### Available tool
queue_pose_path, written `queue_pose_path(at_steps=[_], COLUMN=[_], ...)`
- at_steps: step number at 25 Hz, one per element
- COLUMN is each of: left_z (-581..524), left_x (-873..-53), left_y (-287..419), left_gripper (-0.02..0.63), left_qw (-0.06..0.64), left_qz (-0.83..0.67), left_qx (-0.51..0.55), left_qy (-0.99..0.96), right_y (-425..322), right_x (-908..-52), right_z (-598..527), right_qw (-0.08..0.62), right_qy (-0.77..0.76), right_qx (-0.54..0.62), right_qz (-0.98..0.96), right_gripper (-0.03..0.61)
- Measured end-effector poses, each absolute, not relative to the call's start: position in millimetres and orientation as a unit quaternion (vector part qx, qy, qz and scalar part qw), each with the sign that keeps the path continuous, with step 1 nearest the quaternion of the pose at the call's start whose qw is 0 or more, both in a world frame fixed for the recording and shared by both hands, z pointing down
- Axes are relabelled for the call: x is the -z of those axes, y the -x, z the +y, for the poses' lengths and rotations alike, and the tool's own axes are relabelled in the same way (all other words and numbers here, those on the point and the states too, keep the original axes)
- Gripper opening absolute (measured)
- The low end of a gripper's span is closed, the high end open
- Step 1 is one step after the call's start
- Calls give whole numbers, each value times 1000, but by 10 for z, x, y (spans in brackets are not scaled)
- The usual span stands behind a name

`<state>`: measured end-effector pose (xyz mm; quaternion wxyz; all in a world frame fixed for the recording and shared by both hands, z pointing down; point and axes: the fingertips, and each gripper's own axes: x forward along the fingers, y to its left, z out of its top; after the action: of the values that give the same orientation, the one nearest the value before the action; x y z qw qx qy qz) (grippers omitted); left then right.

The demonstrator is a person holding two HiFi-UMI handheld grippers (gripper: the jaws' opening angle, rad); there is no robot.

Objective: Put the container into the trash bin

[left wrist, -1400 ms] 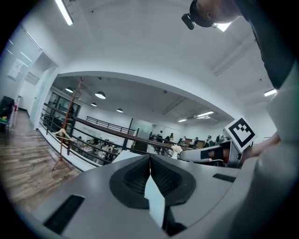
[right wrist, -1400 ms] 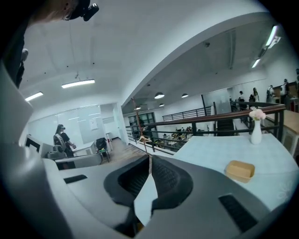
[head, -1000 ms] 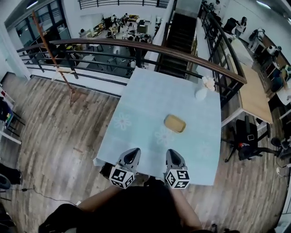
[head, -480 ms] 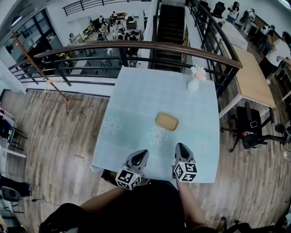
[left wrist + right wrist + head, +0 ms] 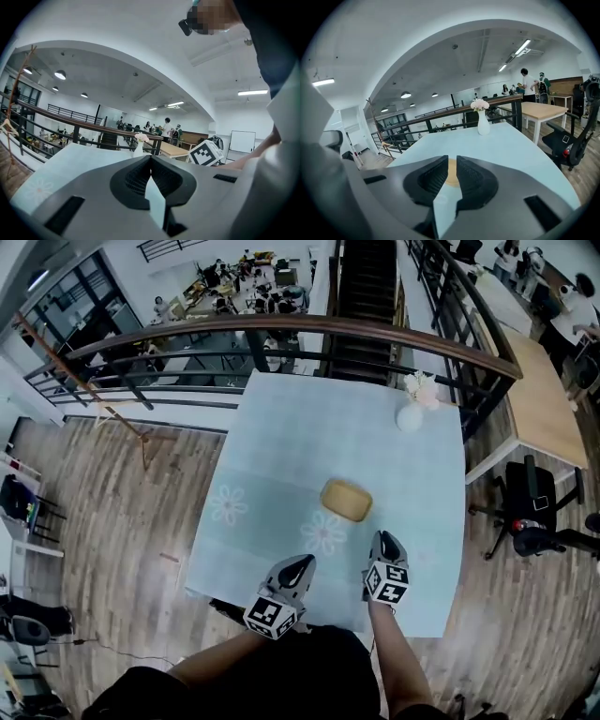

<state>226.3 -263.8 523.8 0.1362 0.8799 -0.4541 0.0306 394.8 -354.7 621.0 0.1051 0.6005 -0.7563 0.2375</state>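
A tan, shallow rectangular container (image 5: pixel 345 500) lies flat near the middle of the pale blue table (image 5: pixel 281 442). Both grippers hover over the table's near edge, short of the container. My left gripper (image 5: pixel 302 564) is to the container's near left, and in the left gripper view its jaws (image 5: pixel 150 158) touch at the tips with nothing between them. My right gripper (image 5: pixel 385 541) is just this side of the container. Its jaws (image 5: pixel 452 161) stand a narrow gap apart, and the container (image 5: pixel 451 177) shows through that gap. No trash bin shows in any view.
A white vase with pink flowers (image 5: pixel 411 414) stands at the table's far right corner. A curved dark railing (image 5: pixel 281 329) runs behind the table, above a stairwell. A wooden desk (image 5: pixel 544 399) and a black office chair (image 5: pixel 530 521) stand to the right.
Both grippers have edged forward over the table's near edge, the right one closer to the container. The head view has shifted a little. The container has not moved.
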Motion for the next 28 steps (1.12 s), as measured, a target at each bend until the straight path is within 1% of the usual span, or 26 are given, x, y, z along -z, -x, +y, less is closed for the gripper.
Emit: queue_pose_path(at_steps=[3,6,8,18,23,28], left_z=[-2734,-2826,-2890,-2960,-2975,-3013], left_x=[-5316,-5443,-5484,-5673,-5765,-5775], left_y=[-2301,-2419,-2451,-2368,-2323,-2069], left_gripper=[14,14,14,14,14,14], left_qw=[141,149,151,174,181,182], left_qz=[-459,-466,-471,-494,-507,-536], left_qx=[-39,-44,-50,-75,-86,-85], left_qy=[-876,-871,-868,-849,-838,-820], right_y=[-3942,-3983,-3961,-4029,-4062,-3966], right_x=[-6457,-6776,-6989,-7797,-7964,-8066], right_z=[-3779,-3974,-4091,-4540,-4703,-4777], right_qw=[118,130,137,161,169,187], right_qy=[-596,-585,-579,-595,-597,-592], right_qx=[-253,-276,-295,-374,-393,-395], right_qz=[-753,-751,-748,-693,-679,-677], right_gripper=[48,90,98,101,101,92])
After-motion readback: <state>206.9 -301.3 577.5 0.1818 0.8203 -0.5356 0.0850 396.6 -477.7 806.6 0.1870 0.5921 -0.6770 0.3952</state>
